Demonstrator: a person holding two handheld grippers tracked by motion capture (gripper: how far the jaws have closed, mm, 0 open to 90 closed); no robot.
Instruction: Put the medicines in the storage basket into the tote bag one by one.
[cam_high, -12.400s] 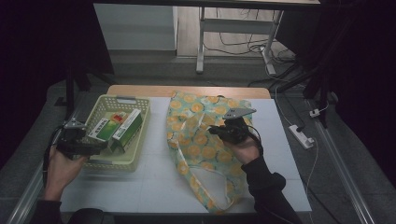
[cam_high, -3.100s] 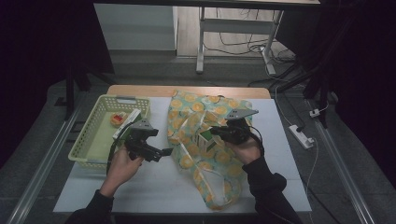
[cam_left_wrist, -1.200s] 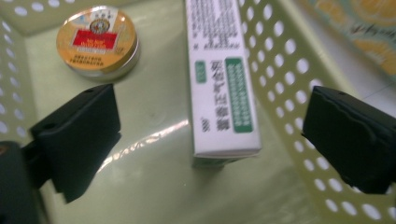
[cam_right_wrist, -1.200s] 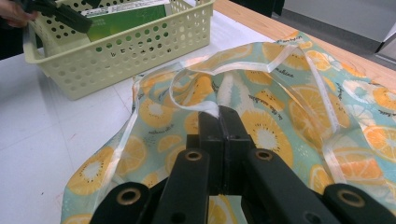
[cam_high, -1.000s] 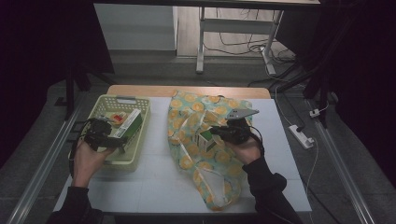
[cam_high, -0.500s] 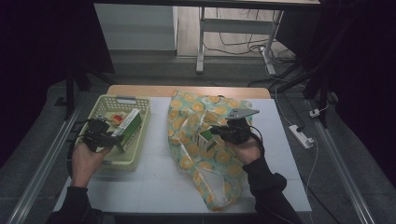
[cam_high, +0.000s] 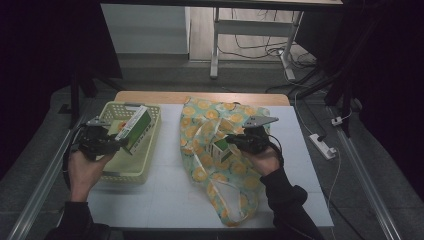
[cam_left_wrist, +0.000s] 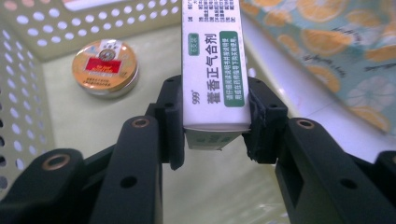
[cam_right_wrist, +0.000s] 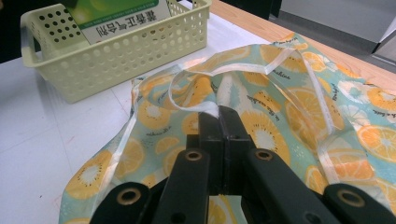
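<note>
Left gripper (cam_left_wrist: 215, 135) clamps the box (cam_left_wrist: 212, 70) by its end; it could pivot loose. Right gripper (cam_right_wrist: 218, 122) pinches the bag (cam_right_wrist: 280, 107) rim.

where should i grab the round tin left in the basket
Take the round tin from straight above, jaws across its rim. It lies flat and low on the floor of the basket, near a corner, so the walls leave no side approach.

Left tool (cam_high: 116, 142), held in the left hand (cam_high: 85, 167) near the bench's left edge, has just closed its jaws on a box. Right tool (cam_right_wrist: 219, 116), mid-bench, jaws pressed together, apparently pinching fabric; forearms enter from the near edge.
</note>
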